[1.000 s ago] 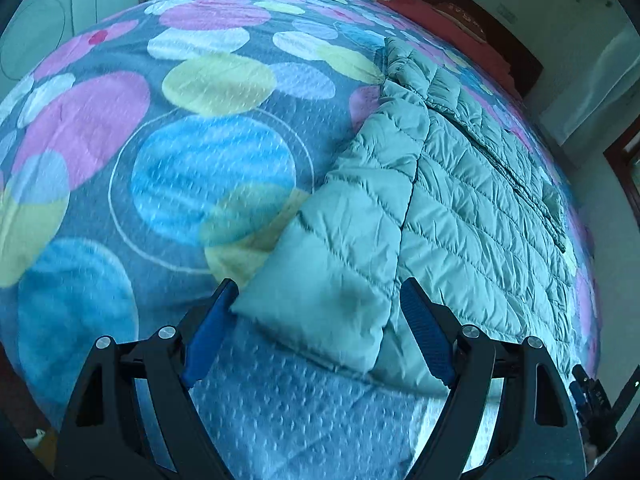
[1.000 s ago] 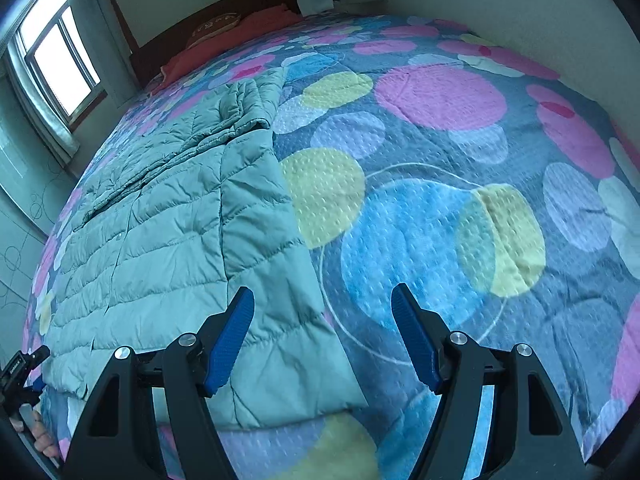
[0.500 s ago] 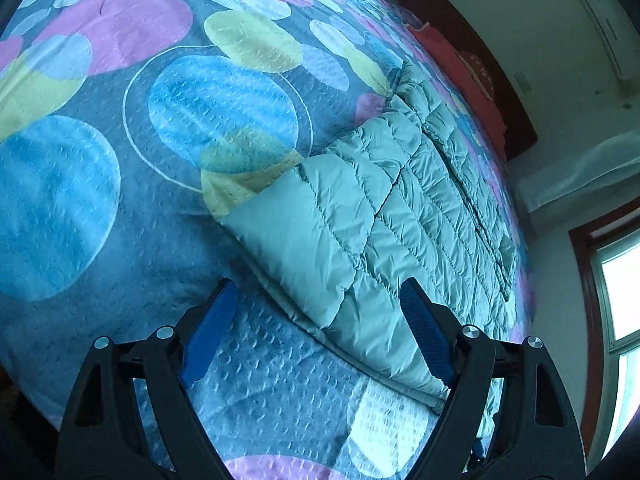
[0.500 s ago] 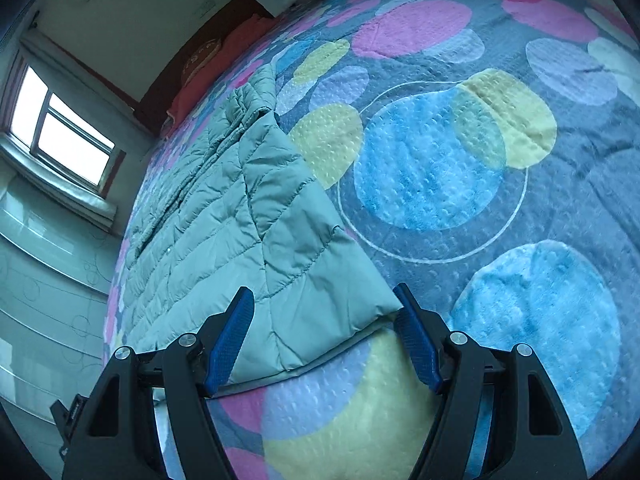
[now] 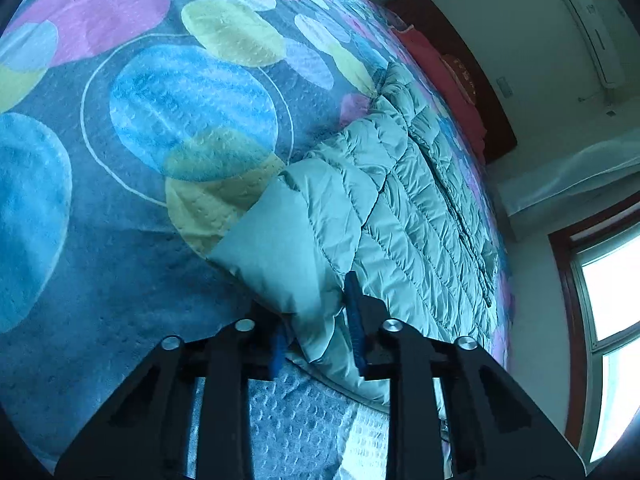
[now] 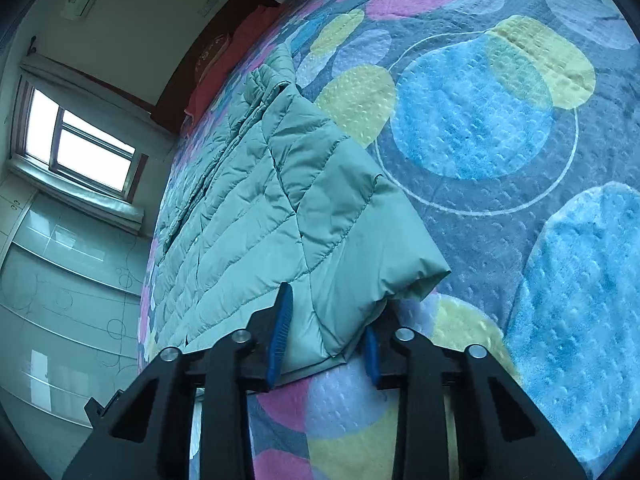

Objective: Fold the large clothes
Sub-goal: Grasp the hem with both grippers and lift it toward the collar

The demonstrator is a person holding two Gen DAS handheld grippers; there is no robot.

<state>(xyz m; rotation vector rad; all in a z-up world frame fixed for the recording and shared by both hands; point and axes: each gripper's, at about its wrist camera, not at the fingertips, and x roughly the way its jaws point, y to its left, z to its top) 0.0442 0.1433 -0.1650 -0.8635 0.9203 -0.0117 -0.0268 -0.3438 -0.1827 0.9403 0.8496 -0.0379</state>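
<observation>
A pale green quilted puffer jacket (image 5: 400, 216) lies flat on the bed, one sleeve folded over its body. My left gripper (image 5: 316, 332) has its jaws closing on the near edge of that folded sleeve, and the fabric bunches between the blue pads (image 5: 354, 320). In the right wrist view the same jacket (image 6: 256, 200) stretches away toward the window. My right gripper (image 6: 326, 342) is closing on the sleeve cuff end, with cloth pinched between its pads (image 6: 280, 332).
The bed cover (image 5: 180, 112) is blue-grey with big coloured circles and spreads wide beside the jacket. A red pillow (image 5: 448, 68) and dark headboard sit at the far end. A window (image 6: 80, 144) and a wall cabinet (image 6: 60, 280) flank the bed.
Both grippers went from wide open around the jacket's edge to nearly closed with fabric pinched. Both views have rolled and dipped closer to the bed.
</observation>
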